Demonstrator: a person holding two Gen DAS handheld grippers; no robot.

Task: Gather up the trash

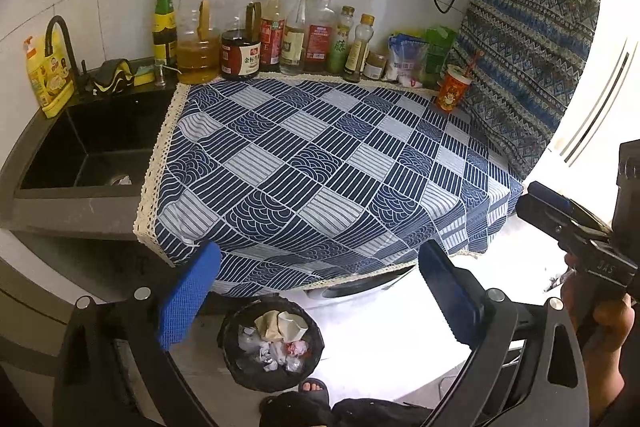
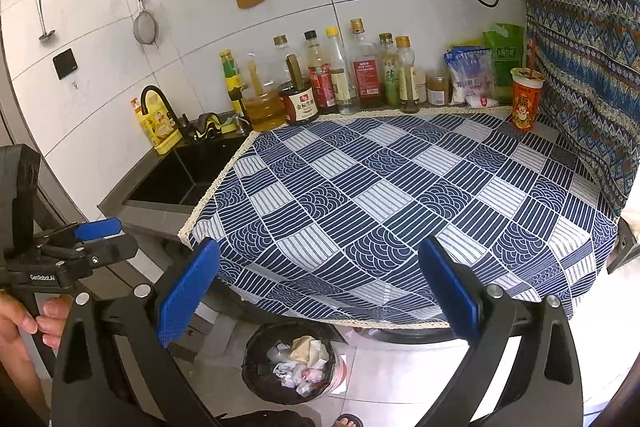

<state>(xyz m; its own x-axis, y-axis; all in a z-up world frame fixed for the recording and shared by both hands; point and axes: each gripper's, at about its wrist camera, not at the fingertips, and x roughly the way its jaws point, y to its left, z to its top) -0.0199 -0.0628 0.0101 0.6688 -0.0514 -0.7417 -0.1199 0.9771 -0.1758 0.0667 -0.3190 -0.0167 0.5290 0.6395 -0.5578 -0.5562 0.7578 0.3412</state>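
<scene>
A black trash bin (image 1: 272,347) stands on the floor below the counter's front edge, holding crumpled paper and wrappers; it also shows in the right wrist view (image 2: 292,363). A red paper cup with a straw (image 1: 452,87) stands at the back right of the blue patterned cloth (image 1: 320,163), and shows in the right wrist view (image 2: 525,99). My left gripper (image 1: 316,287) is open and empty above the bin, off the counter's front edge. My right gripper (image 2: 320,283) is open and empty over the cloth's front edge. Each gripper shows in the other's view, at the right (image 1: 560,211) and left (image 2: 96,239).
A row of sauce bottles (image 1: 280,31) and packets (image 1: 408,55) lines the tiled back wall. A black sink (image 1: 92,143) with a faucet and a yellow soap bottle (image 1: 48,79) lies to the left. A patterned fabric (image 1: 532,39) covers something at right. A sandalled foot (image 1: 314,389) is beside the bin.
</scene>
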